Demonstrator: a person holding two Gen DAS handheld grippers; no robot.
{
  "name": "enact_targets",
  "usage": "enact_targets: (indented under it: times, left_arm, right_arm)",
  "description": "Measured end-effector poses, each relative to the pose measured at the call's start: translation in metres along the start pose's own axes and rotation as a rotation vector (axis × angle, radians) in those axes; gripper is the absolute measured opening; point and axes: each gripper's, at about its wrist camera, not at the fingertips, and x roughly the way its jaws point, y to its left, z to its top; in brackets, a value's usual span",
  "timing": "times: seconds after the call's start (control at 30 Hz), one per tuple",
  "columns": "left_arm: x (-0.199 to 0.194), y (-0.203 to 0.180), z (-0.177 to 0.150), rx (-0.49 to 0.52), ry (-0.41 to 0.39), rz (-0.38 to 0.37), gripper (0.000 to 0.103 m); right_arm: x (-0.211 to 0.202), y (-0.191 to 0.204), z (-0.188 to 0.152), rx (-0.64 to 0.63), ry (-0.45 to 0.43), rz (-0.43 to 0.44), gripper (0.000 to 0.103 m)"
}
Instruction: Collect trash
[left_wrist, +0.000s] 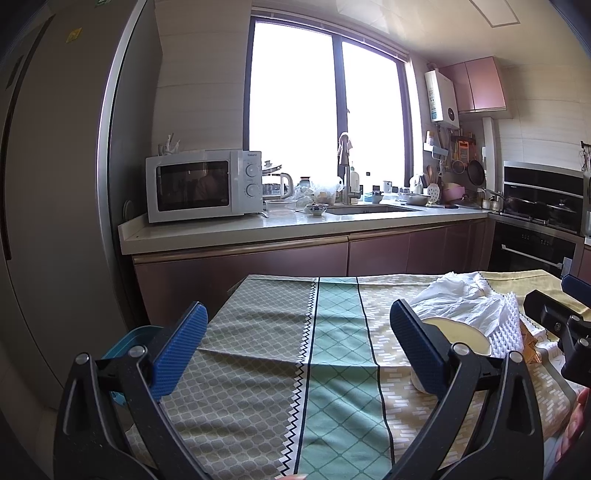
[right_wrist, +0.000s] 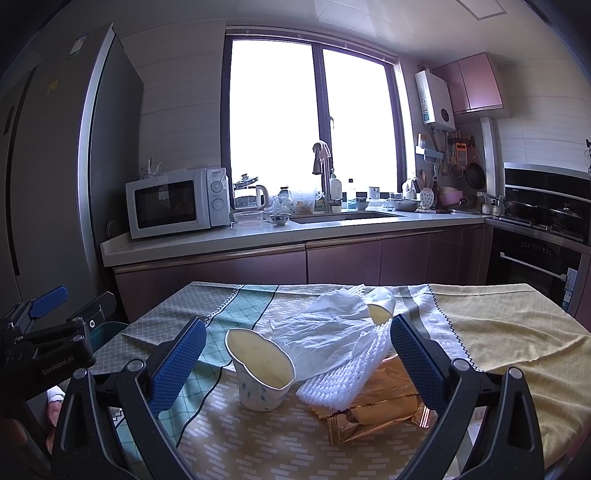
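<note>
Trash sits in 1 loose heap on the cloth-covered counter (right_wrist: 509, 325), centre-right, right in front of the right tool (right_wrist: 297, 343). That tool's jaws are spread wide w/ nothing between the pads; it hangs just short of the heap. Left tool (left_wrist: 299, 332) is also spread & empty, over bare cloth, w/ the heap off to its right.

Heap has 5 items. Nearest: a paper cup (right_wrist: 260, 373), dented at the rim, leaning, apparently empty. Probably very light & crushable, so a pinch across 1 wall at the rim should do; squeezing the whole body will likely collapse it. Draped behind is a thin white plastic bag (right_wrist: 325, 328): soft, floppy, slippery. Best pinched at a bunched fold, since a flat layer may slide out. A 2nd cup (right_wrist: 380, 310) lies on its side at the far end, partly under the bag. A white foam net sleeve (right_wrist: 343, 380) lies over a gold foil wrapper (right_wrist: 380, 410); sleeve looks springy, easy to grab anywhere. Wrapper is flat & crinkly, so an edge or crimped end seems the better hold.

A blue bin (left_wrist: 129, 338) edge shows low at the counter's left side, poss. the drop spot; can't confirm.
</note>
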Motion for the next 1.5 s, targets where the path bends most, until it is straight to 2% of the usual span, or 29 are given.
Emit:
enact_targets:
  times: [1.03,1.5]
  left_arm:
    - [0.000,-0.002,-0.003,-0.002,0.006,-0.010,0.097]
    - [0.011,-0.007,-0.007,0.000,0.033,-0.026,0.097]
  right_arm:
    - [0.005,0.000,-0.003,0.006,0.010,0.000,0.097]
    - [0.008,-0.003,-0.003,0.014,0.021,0.004,0.097]
